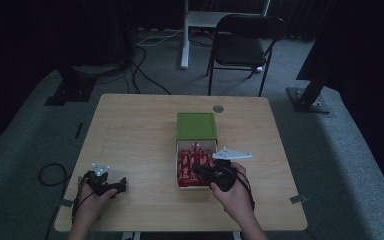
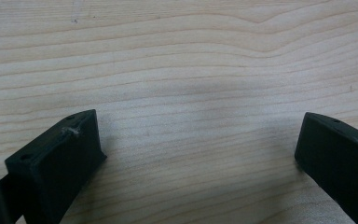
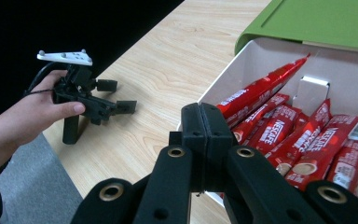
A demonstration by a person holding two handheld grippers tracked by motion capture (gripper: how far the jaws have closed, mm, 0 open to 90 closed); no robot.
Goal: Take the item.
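Note:
A white box (image 1: 176, 156) holds several red Nescafe sachets (image 1: 187, 166) near the table's middle. Its green lid (image 1: 196, 126) lies slid back over the far end. My right gripper (image 1: 197, 170) hovers over the sachets at the box's near end. In the right gripper view its jaws (image 3: 203, 116) are pressed shut with nothing between them, just left of the sachets (image 3: 284, 128) and the box wall (image 3: 335, 70). My left gripper (image 1: 120, 185) rests at the table's near left corner, open. In the left gripper view it (image 2: 199, 128) faces bare wood.
The wooden table (image 1: 135, 130) has a small grey disc (image 1: 218, 108) at the back. A black chair (image 1: 245, 42) and a white desk leg (image 1: 184, 40) stand beyond it. Cables (image 1: 50, 175) lie on the floor at left.

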